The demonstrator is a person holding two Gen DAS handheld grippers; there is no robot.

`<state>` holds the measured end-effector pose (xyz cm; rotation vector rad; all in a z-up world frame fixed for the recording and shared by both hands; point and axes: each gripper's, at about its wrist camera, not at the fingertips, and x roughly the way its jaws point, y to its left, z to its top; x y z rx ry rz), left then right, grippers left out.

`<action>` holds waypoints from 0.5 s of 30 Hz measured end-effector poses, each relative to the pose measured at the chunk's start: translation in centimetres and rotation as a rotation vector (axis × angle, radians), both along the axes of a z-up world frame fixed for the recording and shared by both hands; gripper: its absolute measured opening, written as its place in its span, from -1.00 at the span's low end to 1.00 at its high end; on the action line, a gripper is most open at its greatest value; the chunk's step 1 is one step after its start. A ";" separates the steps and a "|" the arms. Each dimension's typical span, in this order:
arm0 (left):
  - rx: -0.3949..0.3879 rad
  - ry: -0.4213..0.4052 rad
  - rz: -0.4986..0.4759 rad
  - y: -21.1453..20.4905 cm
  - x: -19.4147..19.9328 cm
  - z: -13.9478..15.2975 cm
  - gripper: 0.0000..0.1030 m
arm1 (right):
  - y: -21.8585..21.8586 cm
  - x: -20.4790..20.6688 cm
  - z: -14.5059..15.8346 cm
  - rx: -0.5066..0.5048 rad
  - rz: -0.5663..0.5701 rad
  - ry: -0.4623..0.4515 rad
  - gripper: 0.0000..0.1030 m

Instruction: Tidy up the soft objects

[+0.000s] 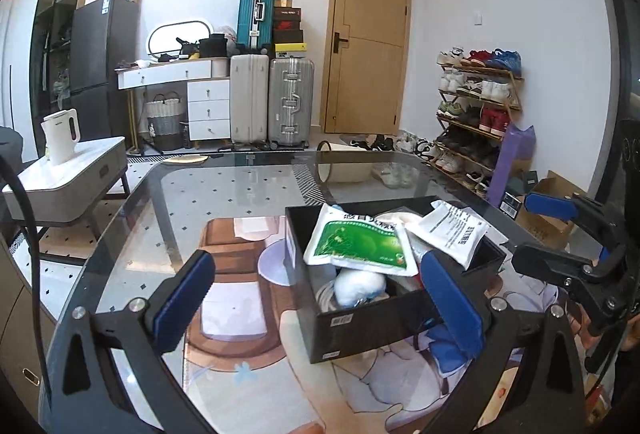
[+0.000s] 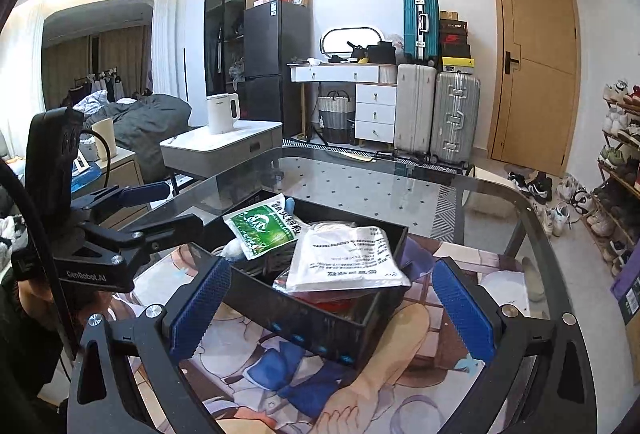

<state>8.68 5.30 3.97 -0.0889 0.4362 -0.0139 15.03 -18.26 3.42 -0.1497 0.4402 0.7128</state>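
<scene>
Left wrist view, surface (image 1: 224, 186): glass-topped, printed mat beneath.
Black box (image 1: 360, 330): near the surface's right edge.
Green pouch (image 1: 360, 244): atop the box contents.
White pouch (image 1: 450, 230): beside it, overhanging the rim.
Left hand-held gripper (image 1: 320, 298): released, empty.
Right hand-held gripper (image 2: 332, 306): released, straddling the box.

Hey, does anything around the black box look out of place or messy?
Yes. The green pouch and white pouch sit tilted on the heap, sticking up past the black box rim rather than lying flat inside. Beyond the table, a white bin lies tipped over on the floor.
</scene>
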 end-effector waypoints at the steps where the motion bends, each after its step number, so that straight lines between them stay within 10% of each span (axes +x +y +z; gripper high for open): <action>1: -0.002 -0.001 0.003 0.1 -0.1 -0.2 1.00 | 0.1 -0.1 -0.1 -0.001 -0.003 -0.004 0.99; 15: 0.014 0.001 0.032 0.6 -0.1 -1.1 1.00 | 0.2 -0.6 -1.0 0.053 -0.012 -0.027 0.99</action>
